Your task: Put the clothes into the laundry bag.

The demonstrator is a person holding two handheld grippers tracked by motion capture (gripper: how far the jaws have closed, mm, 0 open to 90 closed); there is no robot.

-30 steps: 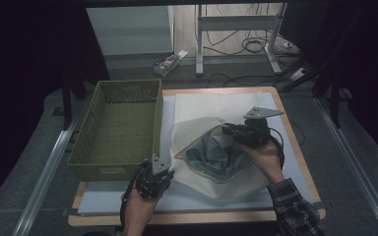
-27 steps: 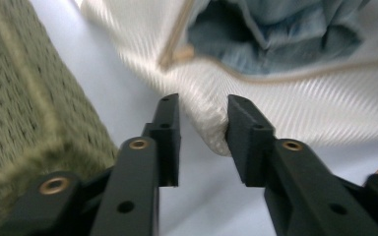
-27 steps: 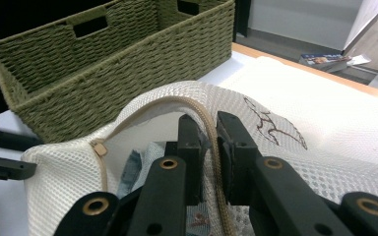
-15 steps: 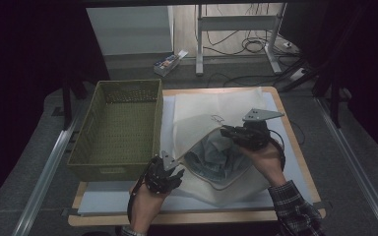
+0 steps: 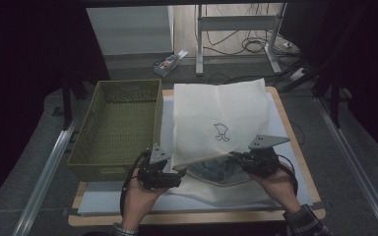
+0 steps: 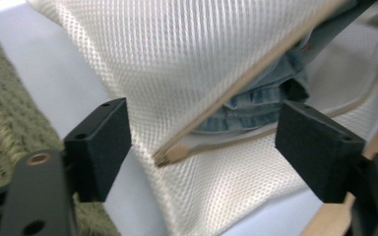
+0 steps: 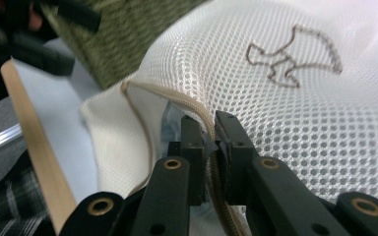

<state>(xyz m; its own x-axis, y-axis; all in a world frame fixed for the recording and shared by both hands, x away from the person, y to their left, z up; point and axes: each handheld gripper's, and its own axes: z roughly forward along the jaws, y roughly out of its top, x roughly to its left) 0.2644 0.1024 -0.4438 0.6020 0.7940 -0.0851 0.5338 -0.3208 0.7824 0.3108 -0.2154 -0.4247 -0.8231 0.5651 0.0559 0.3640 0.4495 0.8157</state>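
**Bag flap thrown back, left jaws let go**

Since the earlier frames, the upper layer of the white mesh laundry bag (image 5: 220, 123) has been swung up and away from the person and now lies spread flat toward the far edge of the table, its small embroidered outline (image 5: 221, 132) facing up. The left gripper (image 5: 170, 173) has just been opening: its two black pads (image 6: 102, 142) stand wide apart, with the corner of the bag's zipper edge (image 6: 170, 155) lying between them but untouched, so nothing is held there. The right gripper (image 7: 210, 147) is closed tight on the tan zipper band (image 7: 197, 110) of the bag's mouth, pinching it between the pads.

That grip appears meant to keep the mouth lifted so that the contents stay reachable. Inside the opening, folded blue denim clothing (image 6: 256, 105) is seen, resting on the lower mesh layer near the person's edge of the table (image 5: 285, 110), between the two grippers.

Left of the bag, the olive woven basket (image 5: 115, 128) stands beside the left gripper, probably placed close so that the clothing can be moved across in a short reach.
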